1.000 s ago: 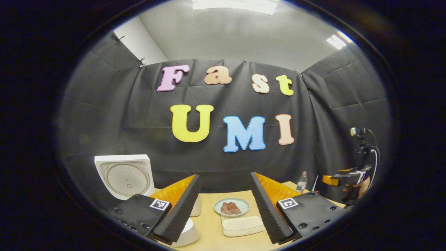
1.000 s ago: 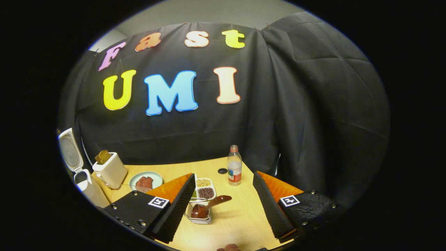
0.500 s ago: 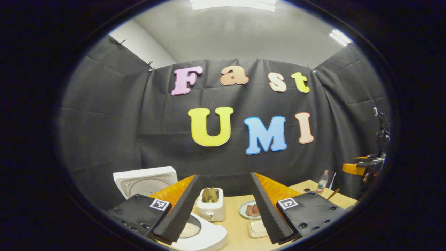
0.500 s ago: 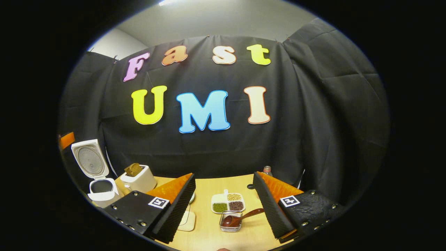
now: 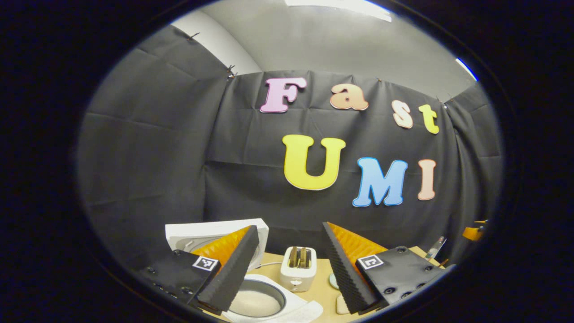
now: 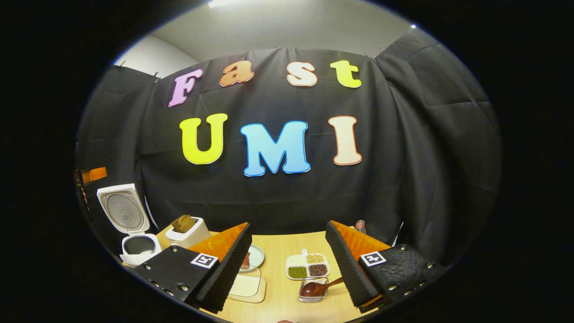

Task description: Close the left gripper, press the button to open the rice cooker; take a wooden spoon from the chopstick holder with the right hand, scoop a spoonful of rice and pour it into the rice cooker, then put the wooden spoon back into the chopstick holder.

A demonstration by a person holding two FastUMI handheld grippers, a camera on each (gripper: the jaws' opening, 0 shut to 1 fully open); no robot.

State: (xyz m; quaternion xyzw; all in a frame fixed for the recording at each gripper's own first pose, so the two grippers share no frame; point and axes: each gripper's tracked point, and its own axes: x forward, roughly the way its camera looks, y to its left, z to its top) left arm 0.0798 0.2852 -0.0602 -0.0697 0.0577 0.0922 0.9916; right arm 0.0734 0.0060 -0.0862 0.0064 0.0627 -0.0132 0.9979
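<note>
Item: dark wooden spoon (image 6: pixel 319 287), bowl seemingly lodged in clear square holder (image 6: pixel 313 290), handle slanted up-right toward right gripper (image 6: pixel 291 269); jaws wide, empty. Left gripper (image 5: pixel 289 269) jaws likewise wide.

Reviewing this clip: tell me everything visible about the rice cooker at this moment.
The rice cooker is white, seemingly plastic, with rounded corners, standing on the wooden table at its far left end in the right gripper view, beside a white toaster. Its hinged lid stands raised nearly upright, showing a round greyish inner plate. In the left gripper view the open pot shows a pale filling, too blurred to identify. The left tool hangs open just above the pot, not touching.
</note>
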